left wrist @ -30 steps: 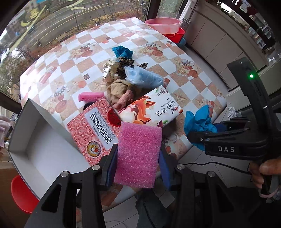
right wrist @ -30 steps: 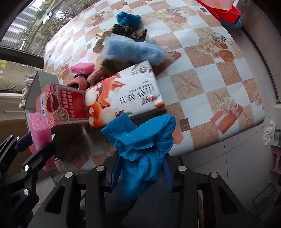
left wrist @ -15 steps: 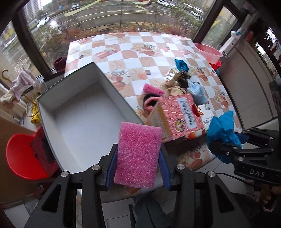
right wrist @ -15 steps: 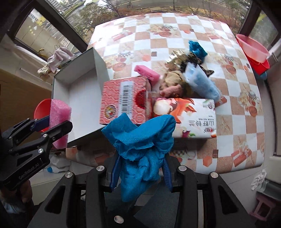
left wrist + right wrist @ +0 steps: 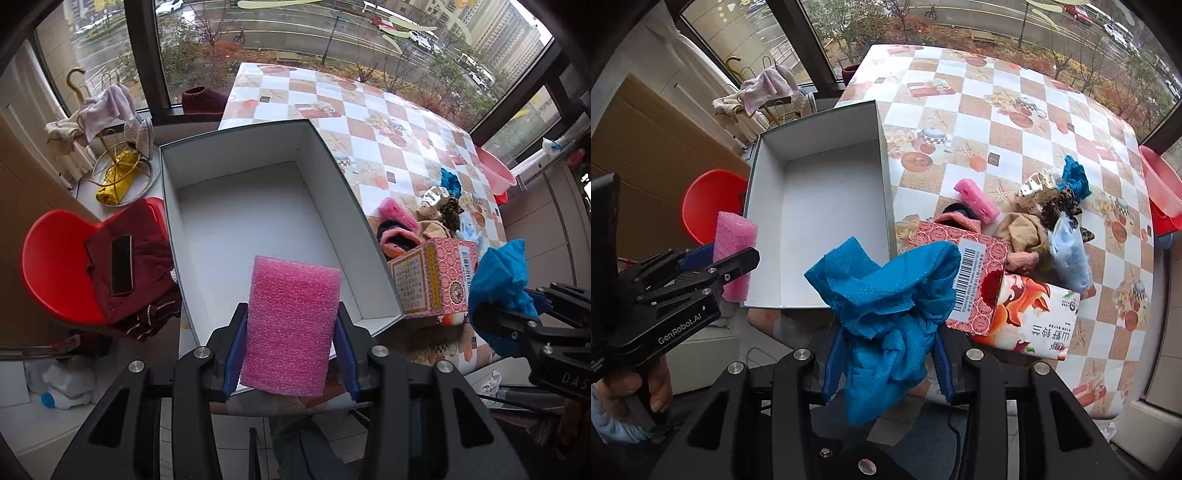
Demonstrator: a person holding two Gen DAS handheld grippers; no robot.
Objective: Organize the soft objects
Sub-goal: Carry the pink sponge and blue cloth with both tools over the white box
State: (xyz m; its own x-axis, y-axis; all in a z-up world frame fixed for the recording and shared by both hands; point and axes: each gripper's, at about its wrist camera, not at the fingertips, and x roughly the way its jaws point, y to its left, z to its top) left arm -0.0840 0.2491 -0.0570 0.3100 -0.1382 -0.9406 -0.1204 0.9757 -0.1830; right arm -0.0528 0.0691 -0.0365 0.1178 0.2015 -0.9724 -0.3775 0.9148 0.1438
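Both grippers have swung from above the clutter to the white box [image 5: 258, 206], which sits empty at the table [image 5: 388, 110] edge. Left gripper [image 5: 290, 350] clamps the pink foam block [image 5: 291, 325]; right gripper [image 5: 886, 363] clamps the blue cloth [image 5: 886, 295]. Step in hand: carry to box. Next: lower, then release inside. Cloth folds hide the right pads.

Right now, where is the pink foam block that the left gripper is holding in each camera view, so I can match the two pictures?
Left wrist view: the pink foam block is bottom centre, clamped in the left gripper, over the near end of the white box.
Right wrist view: it sits at the left edge, just left of the box's near corner.
Shared landmark: the white box, empty in both views.
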